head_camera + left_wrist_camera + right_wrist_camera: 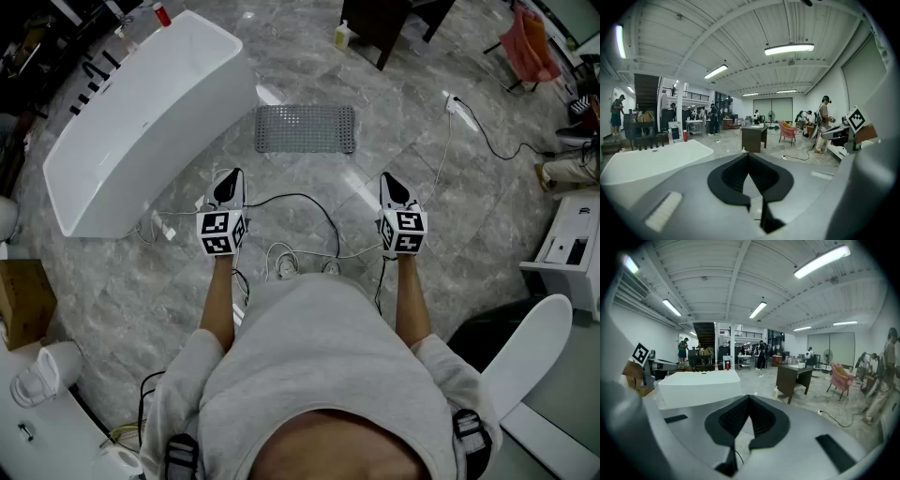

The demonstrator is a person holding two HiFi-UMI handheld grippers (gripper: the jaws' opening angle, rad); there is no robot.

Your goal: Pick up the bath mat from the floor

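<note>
I see the grey bath mat (306,129) lying flat on the marble floor (412,112), upper centre of the head view, near the white bathtub (141,112). My left gripper (231,178) sits below its left corner and my right gripper (390,183) lower right, both apart from it, with jaws pressed together and nothing between them.

Perforated matt bath mat (306,128); glossy marble floor (394,103); glossy bathtub (150,112)

Grey marble floor (403,103): bath mat (306,129) flat, white bathtub (141,122) just beside, cables (298,195) nearer.
</note>
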